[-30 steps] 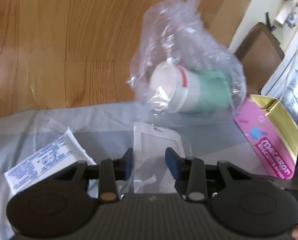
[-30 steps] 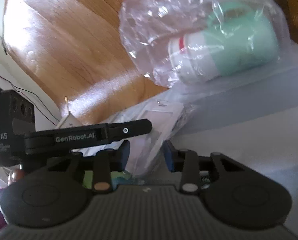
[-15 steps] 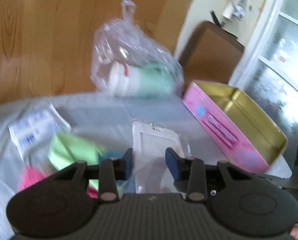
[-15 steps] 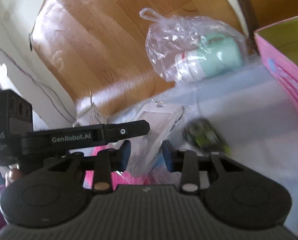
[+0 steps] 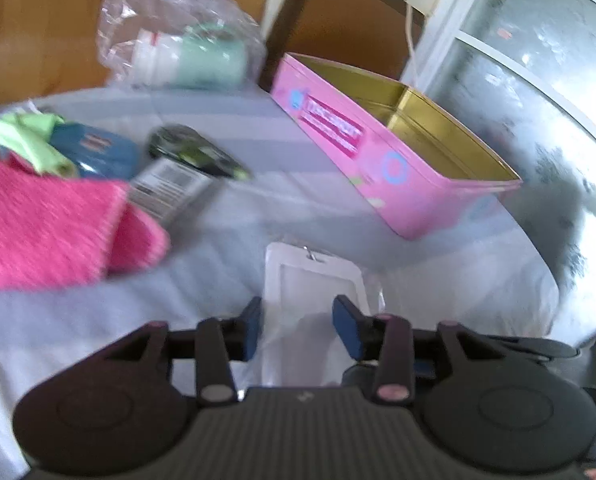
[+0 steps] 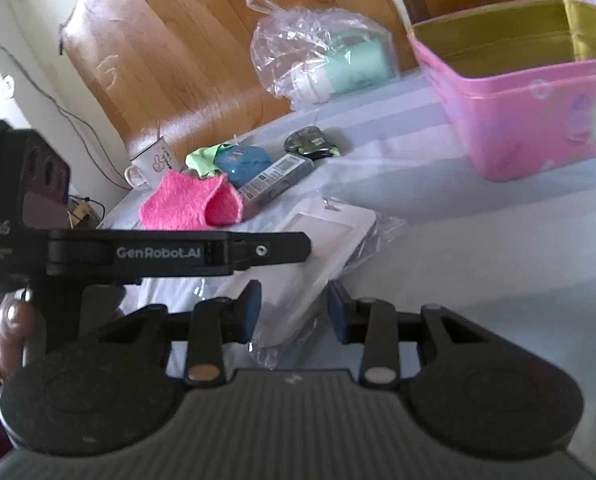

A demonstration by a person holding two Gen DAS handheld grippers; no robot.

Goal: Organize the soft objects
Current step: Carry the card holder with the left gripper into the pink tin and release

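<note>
1. A fuzzy pink cloth lay at the far left of the pale striped surface, with a lime-green fabric piece and a blue pouch just behind it.
2. A grey barcoded packet and a dark oval object sat beside the cloth.
3. A clear plastic bag holding a mint-and-white container rested at the surface's back edge.
4. The flat white rectangular card holder in a clear sleeve lay in the middle, its long axis running away from the left tool, clip end pointing to the open pink tin with gold lining.
5. The left tool's jaws had just been opening; the holder sat between them, pads apparently clear of it.
6. The right tool straddled the holder's near corner; I could not tell if it gripped.
</note>
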